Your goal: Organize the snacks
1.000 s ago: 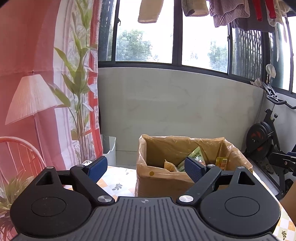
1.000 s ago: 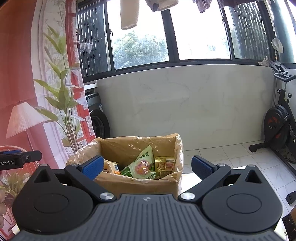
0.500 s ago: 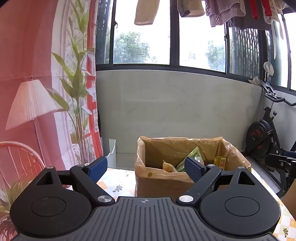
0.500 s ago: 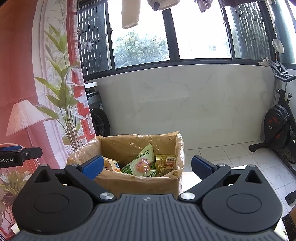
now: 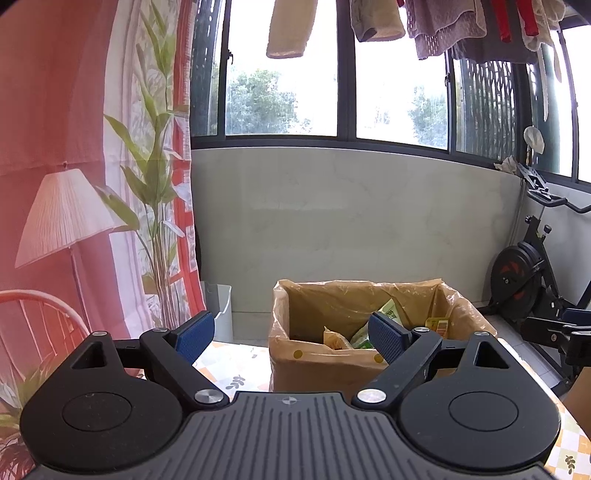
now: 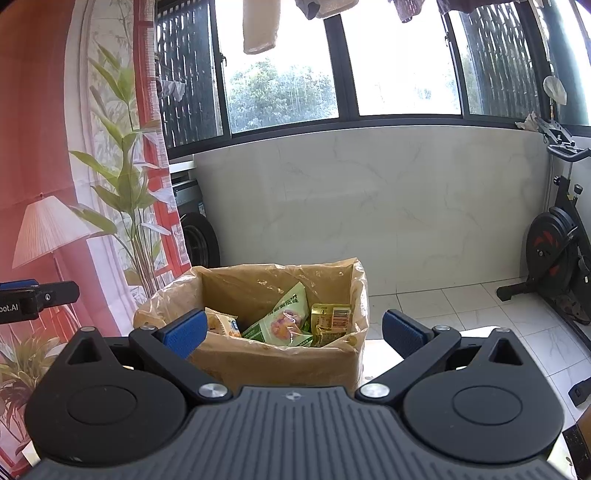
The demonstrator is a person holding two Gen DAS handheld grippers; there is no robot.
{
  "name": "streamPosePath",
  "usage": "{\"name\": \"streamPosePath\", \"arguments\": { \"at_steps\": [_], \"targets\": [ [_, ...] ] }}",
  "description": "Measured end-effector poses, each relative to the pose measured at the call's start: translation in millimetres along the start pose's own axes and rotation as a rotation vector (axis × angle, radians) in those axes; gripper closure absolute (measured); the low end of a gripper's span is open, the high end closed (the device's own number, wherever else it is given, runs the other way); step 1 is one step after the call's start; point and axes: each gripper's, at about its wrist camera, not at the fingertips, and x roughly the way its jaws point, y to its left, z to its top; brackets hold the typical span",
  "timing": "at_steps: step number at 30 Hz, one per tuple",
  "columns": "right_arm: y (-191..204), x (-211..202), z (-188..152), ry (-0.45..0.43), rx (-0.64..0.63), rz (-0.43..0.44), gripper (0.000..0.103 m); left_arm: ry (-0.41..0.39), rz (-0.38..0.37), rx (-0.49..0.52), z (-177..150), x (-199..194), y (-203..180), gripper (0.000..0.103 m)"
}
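1. Far left in the left wrist view: printed backdrop (image 5: 55, 147) with a lamp and a bamboo plant; a white bin (image 5: 221, 310) standing on the floor just beside its lower edge.
2. Left gripper (image 5: 291, 338) spread wide, blue pads (image 5: 195, 336) well apart, grasping nothing, held level in front of the box.
3. Cardboard box (image 5: 332, 369) dead ahead, lined with a clear plastic bag, resting on a patterned tablecloth (image 5: 236, 365); sits between the pads but farther off, untouched.
4. Snacks down inside the box: a tan packet (image 5: 334, 338), a green packet (image 5: 389, 314) leaning against the back wall, a yellow packet (image 5: 437, 326) near the right wall.
5. Right edge of that view: exercise bike (image 5: 524, 273) on the tiled floor, with part of the other gripper's black body just in front of it.
6. Over to the right wrist view: same backdrop (image 6: 48, 147) far left, left gripper's dark body (image 6: 33, 299) poking in at the edge.
7. Right gripper (image 6: 293, 332) released too, pads (image 6: 184, 332) wide apart, nothing between them.
8. Box (image 6: 280, 360) just ahead, slightly left of centre; orange-and-white packet (image 6: 221, 326) at left, green packet (image 6: 286, 319) tilted in the middle, yellow packet (image 6: 328, 321) beside it at right.
9. Marble wall (image 6: 369, 206) behind, laundry (image 6: 260, 26) hanging at the window, bike (image 6: 557, 243) far right.
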Motion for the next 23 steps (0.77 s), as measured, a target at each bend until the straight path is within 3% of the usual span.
{"name": "streamPosePath", "arguments": {
  "at_steps": [23],
  "targets": [
    [2.1,0.7,-0.1,0.001,-0.002,0.001,0.000,-0.007,-0.005,-0.004,2.3,-1.1,4.8,0.011]
  ]
}}
